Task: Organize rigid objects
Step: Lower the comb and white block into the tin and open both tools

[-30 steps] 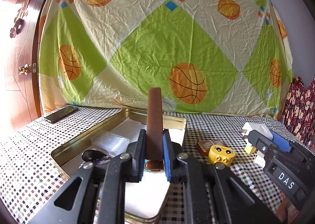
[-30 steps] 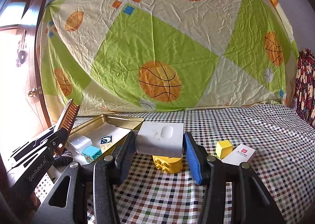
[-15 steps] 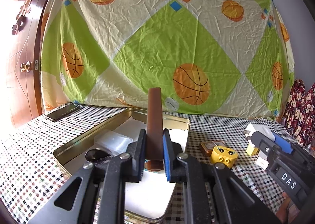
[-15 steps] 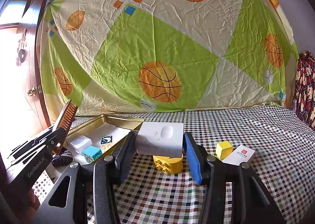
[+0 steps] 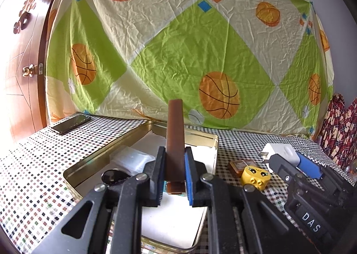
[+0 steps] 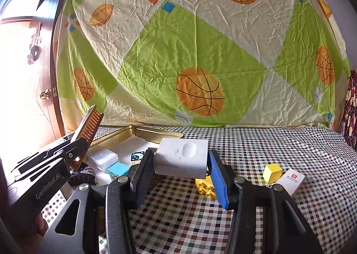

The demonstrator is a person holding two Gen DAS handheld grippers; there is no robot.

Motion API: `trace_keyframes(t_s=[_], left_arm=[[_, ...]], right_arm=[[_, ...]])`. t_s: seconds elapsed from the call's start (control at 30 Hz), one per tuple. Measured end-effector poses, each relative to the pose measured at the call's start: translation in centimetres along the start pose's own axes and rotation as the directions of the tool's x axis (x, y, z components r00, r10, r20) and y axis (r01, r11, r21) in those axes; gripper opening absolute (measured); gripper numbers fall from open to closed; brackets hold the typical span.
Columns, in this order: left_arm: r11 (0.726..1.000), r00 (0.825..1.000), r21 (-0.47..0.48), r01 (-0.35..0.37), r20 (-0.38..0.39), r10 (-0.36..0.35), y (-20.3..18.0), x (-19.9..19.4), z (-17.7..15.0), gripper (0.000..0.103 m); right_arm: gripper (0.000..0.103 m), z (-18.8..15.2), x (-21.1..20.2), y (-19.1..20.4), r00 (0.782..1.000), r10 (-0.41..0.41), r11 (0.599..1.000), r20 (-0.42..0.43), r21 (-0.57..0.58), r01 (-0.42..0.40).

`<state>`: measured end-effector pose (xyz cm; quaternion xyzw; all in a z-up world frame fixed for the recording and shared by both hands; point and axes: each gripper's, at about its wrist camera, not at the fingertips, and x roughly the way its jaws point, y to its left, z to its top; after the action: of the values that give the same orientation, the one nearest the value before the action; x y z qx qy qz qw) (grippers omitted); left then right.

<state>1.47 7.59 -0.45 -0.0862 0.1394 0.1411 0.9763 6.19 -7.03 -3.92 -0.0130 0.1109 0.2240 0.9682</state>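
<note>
My left gripper (image 5: 175, 162) is shut on a brown wooden comb (image 5: 175, 135), held upright above the gold tin tray (image 5: 116, 144). The comb (image 6: 90, 124) and the left gripper (image 6: 73, 153) also show at the left of the right wrist view. My right gripper (image 6: 181, 162) is shut on a white charger plug (image 6: 181, 159), held above the checked tablecloth just right of the tray (image 6: 156, 133). The charger (image 5: 281, 153) shows at the right of the left wrist view.
The tray holds a clear plastic box (image 6: 102, 159), a teal cube (image 6: 118, 170), a small printed block (image 6: 137, 156) and a dark round thing (image 5: 111, 175). A yellow toy brick (image 5: 255, 175), a yellow cube (image 6: 272, 172), a white card box (image 6: 290, 181) and a phone (image 5: 71, 123) lie on the cloth.
The left gripper with the comb has shifted slightly over the tray. The right gripper with the charger has barely moved.
</note>
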Motion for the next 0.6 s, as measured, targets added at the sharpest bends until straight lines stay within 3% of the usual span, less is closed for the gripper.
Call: trace_keyframes(t_s=[0.6], left_arm=[[0.999,0.998,0.006,-0.037,-0.058,0.037,3.5,1.3,0.5,0.014]], right_arm=[[0.052,0.1,3.0,2.5,0.993,0.088,0.996,-0.08,-0.021,-0.09]])
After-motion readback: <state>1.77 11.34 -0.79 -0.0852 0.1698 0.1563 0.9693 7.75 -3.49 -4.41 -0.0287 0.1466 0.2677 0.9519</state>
